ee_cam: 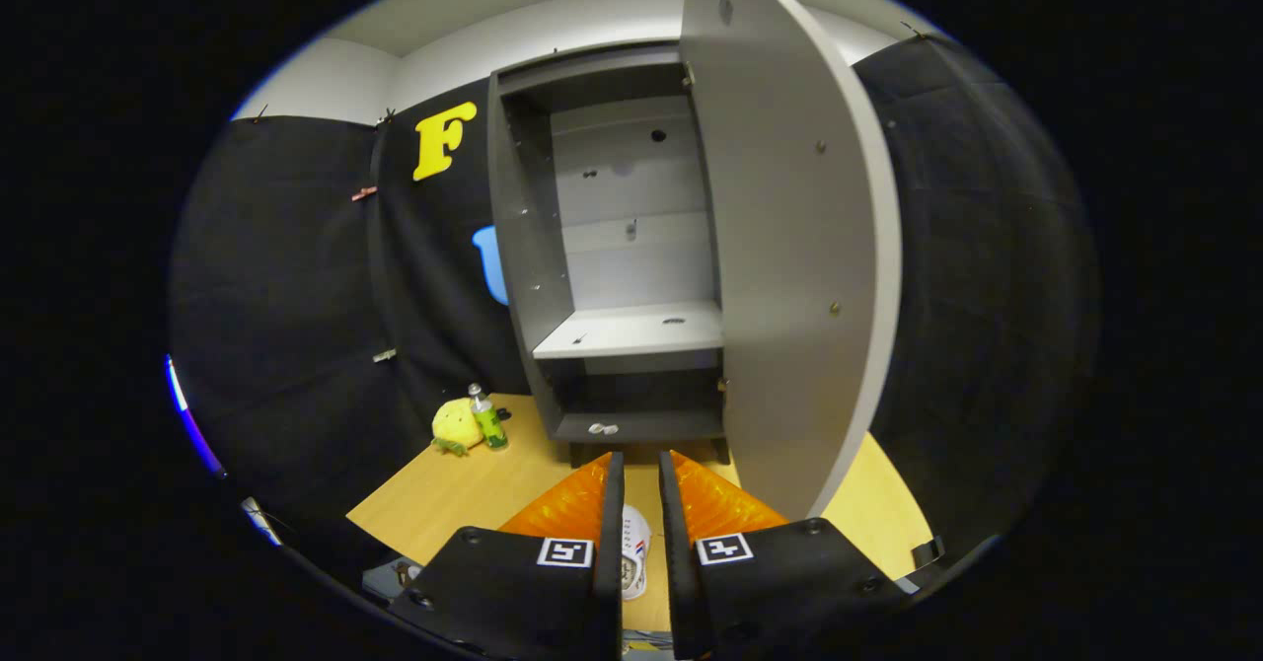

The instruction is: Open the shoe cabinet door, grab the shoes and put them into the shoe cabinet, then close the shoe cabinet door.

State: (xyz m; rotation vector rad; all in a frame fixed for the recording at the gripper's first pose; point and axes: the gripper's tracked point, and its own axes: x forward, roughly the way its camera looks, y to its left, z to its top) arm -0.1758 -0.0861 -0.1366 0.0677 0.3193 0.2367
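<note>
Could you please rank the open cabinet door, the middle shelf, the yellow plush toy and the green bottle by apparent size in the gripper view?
1. Cabinet door
2. Middle shelf
3. Yellow plush toy
4. Green bottle, though close to the toy.

The door is nearest, which exaggerates it.

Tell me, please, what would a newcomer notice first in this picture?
The tall grey shoe cabinet stands straight ahead with its door swung wide open to the right and a bare shelf inside. The gripper points at it, its fingers nearly together, with part of a white shoe showing in the narrow gap between them. Left of the cabinet, on the wooden table, sit a yellow plush toy and a small green bottle.
</note>
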